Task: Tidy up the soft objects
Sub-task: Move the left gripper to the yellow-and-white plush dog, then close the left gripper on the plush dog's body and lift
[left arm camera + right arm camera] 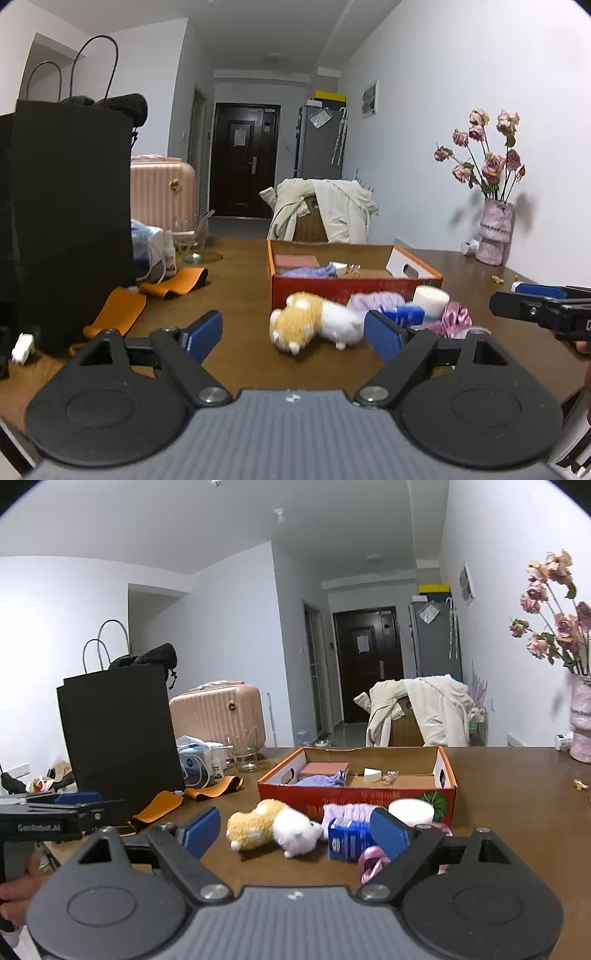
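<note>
Plush (314,322) lies on its side on the table (243,295), just in front of the red box (347,288), orange half to my left, white half to my right. My left hand-held gripper (293,332) hangs low over the table with its blue pads spread wide and nothing between them; the plush sits beyond the gap. My right hand-held gripper (295,830) is likewise released and empty, aimed at the same pile. Beside the plush I see a lilac cloth (347,812), a blue carton (347,840), a white sponge (410,811) against the box front and a pink scrunchie (371,862). Inside the box lie a purple cloth (321,780) and a pink pad (324,768). A black bag (118,734) stands to the left.
</note>
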A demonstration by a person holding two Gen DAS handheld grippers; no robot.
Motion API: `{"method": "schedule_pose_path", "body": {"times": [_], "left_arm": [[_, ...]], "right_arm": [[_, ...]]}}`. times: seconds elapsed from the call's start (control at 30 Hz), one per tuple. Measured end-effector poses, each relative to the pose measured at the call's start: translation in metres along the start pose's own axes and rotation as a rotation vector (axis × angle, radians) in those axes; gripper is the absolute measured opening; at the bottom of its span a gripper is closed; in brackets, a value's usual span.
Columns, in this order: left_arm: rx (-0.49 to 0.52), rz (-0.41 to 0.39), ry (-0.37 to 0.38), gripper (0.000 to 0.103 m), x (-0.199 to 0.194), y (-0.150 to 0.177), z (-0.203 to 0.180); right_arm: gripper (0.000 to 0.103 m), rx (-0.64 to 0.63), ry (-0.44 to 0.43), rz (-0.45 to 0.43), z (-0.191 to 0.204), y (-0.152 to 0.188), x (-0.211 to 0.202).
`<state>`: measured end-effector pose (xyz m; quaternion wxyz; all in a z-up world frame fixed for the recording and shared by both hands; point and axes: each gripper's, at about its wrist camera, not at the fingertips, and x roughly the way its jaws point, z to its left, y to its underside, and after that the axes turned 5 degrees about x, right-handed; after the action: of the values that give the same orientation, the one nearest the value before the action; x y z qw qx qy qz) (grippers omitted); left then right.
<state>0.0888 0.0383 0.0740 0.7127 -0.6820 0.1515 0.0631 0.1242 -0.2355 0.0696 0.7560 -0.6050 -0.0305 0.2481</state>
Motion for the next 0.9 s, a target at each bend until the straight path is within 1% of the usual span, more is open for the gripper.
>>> {"method": "schedule_pose_path", "body": {"times": [0.1, 0.2, 0.37, 0.5, 0.67, 0.73, 0.8, 0.9], "left_arm": [[0.013, 0.023, -0.003, 0.086, 0.0, 0.009, -0.002], [0.014, 0.041, 0.0, 0.086, 0.005, 0.012, -0.002], [0.007, 0.046, 0.014, 0.086, 0.014, 0.011, -0.002], [0.003, 0.071, 0.029, 0.086, 0.03, 0.011, -0.001], [0.004, 0.115, 0.05, 0.086, 0.067, 0.011, 0.003], [0.011, 0.132, 0.059, 0.086, 0.089, 0.009, 0.005], [0.021, 0.135, 0.084, 0.086, 0.112, 0.006, 0.007], [0.036, 0.173, 0.082, 0.086, 0.154, 0.006, 0.006]], "right_arm": [[0.088, 0.02, -0.007, 0.02, 0.0, 0.013, -0.003], [0.088, 0.024, 0.013, 0.037, 0.001, 0.019, -0.002], [0.088, 0.027, 0.006, 0.044, 0.001, 0.019, 0.004], [0.087, 0.03, -0.004, 0.073, 0.001, 0.016, 0.021], [0.086, 0.058, -0.007, 0.138, -0.004, 0.019, 0.054], [0.082, 0.059, 0.001, 0.163, -0.006, 0.02, 0.07], [0.08, 0.067, 0.014, 0.188, -0.009, 0.021, 0.085], [0.079, 0.08, 0.038, 0.214, -0.014, 0.022, 0.105]]}}
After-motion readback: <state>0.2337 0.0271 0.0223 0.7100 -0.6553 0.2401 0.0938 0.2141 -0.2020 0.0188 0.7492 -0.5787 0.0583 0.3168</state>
